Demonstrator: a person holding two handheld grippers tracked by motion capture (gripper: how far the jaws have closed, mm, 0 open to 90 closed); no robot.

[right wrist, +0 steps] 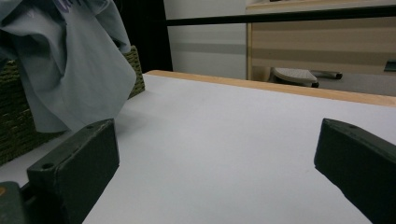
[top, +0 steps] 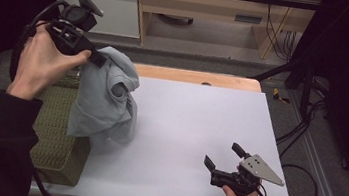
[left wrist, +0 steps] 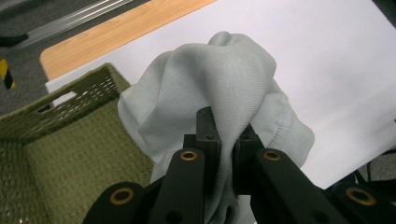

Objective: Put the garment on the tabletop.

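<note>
One soft, light grey garment hangs limp at the frame's upper left over the woven basket, its bunched fold the surest hold, pinched by the left gripper, while the right gripper rests spread and empty on the desk.

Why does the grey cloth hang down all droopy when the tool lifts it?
The grey cloth is probably soft and floppy: it sags in folds below the left tool pinching it. It looks light, since one small pinch holds it. It would likely bunch up if pushed.
</note>
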